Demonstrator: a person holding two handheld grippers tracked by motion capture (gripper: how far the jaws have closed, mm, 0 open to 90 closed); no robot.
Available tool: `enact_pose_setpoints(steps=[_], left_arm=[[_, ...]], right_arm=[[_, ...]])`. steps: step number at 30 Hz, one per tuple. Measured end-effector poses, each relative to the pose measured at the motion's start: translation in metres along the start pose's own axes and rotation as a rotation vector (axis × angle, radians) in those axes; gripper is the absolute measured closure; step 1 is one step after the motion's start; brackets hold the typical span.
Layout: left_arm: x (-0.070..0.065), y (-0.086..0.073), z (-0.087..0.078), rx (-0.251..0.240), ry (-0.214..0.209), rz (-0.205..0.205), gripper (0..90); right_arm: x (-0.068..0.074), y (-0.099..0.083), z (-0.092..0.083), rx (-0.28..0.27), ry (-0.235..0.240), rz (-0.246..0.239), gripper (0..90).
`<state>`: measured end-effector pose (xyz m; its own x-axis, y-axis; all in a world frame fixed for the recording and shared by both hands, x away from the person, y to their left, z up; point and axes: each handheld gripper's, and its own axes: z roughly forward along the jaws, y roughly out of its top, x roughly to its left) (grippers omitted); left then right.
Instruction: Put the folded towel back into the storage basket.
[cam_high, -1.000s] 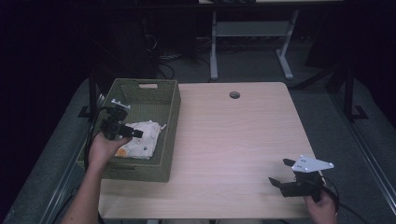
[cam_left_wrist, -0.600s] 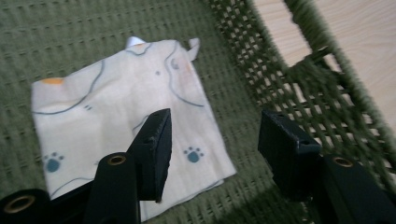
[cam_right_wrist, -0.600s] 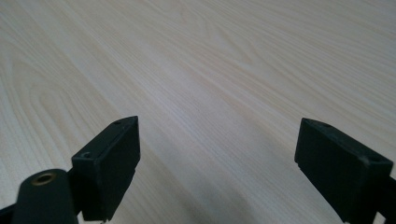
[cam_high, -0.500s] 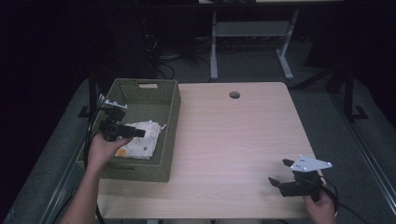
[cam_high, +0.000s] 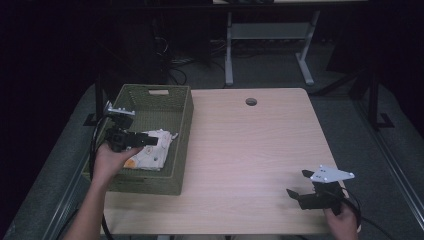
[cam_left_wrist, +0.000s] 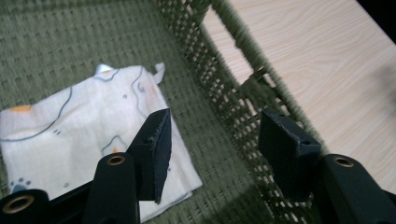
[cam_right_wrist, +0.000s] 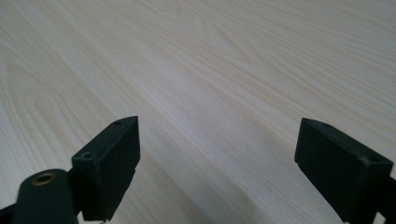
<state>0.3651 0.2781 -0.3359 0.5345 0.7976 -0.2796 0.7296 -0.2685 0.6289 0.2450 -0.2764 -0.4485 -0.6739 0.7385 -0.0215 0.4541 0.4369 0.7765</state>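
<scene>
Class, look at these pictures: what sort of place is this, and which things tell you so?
Probably a lab or workshop: a bare wooden table with a cable hole, tangled cables on grey carpet, and a metal stand behind.

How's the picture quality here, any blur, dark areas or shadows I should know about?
High view: the room behind the table is nearly black, the tabletop evenly lit. Left gripper view: the cloth in the basket is fairly sharp, the near jaws soft. Right gripper view: wood grain crisp farther off, jaws slightly blurred, no glare.
</scene>
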Motion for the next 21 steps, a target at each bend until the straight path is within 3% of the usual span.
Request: enact_pose_setpoints(steps=[4,15,21], left_arm=[[-0.008,0.005,0.003,0.001,-0.019,0.022,44.6],[-0.027,0.011,0.008,-0.060,-0.083,0.039,44.5],[-0.038,0.019,0.010,-0.065,-0.091,0.069,44.5]], right_arm=[[-0.001,0.000,0.001,0.006,-0.007,0.005,13.9],[0.000,0.001,-0.001,0.000,0.001,-0.013,13.9],[-0.002,0.000,-0.002,-0.009,-0.001,0.005,13.8]])
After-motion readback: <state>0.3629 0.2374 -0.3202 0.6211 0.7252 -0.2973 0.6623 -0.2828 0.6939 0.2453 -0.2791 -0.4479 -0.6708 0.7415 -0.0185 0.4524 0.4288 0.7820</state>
